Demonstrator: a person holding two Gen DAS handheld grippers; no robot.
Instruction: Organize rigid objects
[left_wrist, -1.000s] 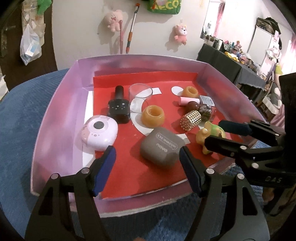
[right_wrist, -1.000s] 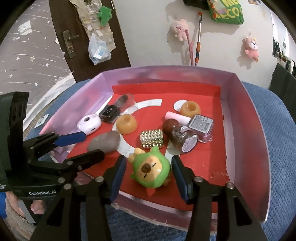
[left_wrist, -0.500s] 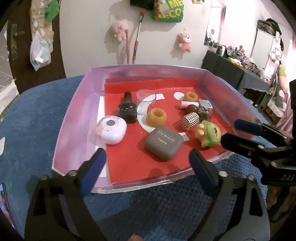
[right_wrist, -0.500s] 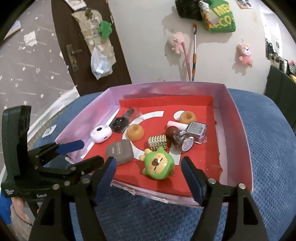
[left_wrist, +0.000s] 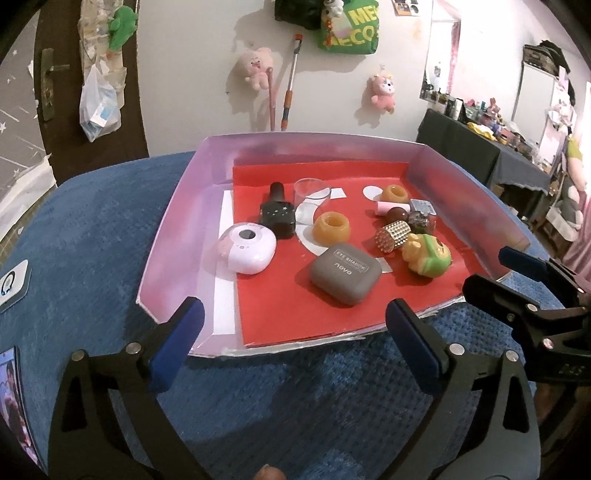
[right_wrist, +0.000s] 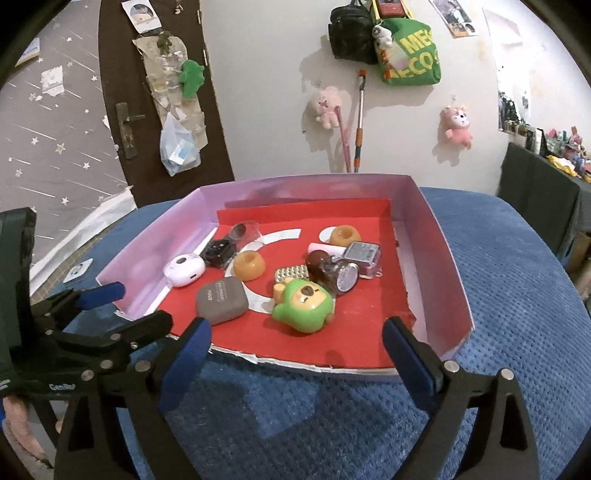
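Observation:
A pink-walled tray (left_wrist: 177, 236) (right_wrist: 448, 266) with a red floor holds several small things. The grey eye-shadow case (left_wrist: 345, 273) (right_wrist: 221, 300) lies near its front edge, the green bear toy (left_wrist: 428, 254) (right_wrist: 303, 304) to its right. My left gripper (left_wrist: 295, 332) hovers over the blue cover just before the tray, its jaws opening wide with nothing between them. My right gripper (right_wrist: 297, 347) stands likewise in front of the bear toy, jaws opening and empty. Each gripper shows in the other's view, the right (left_wrist: 517, 280) and the left (right_wrist: 110, 306).
Also in the tray: a white-pink round device (left_wrist: 246, 249), a black bottle (left_wrist: 277, 218), a clear cup (left_wrist: 310, 190), two amber rings (left_wrist: 331, 229) (left_wrist: 394, 192), a studded gold cylinder (left_wrist: 393, 236), a brown ball and a glitter jar. A phone (left_wrist: 13, 280) lies at left.
Both grippers pulled back out of the tray and opened wide. The left let go of the grey case, the right let go of the green bear toy; both lie in the tray.

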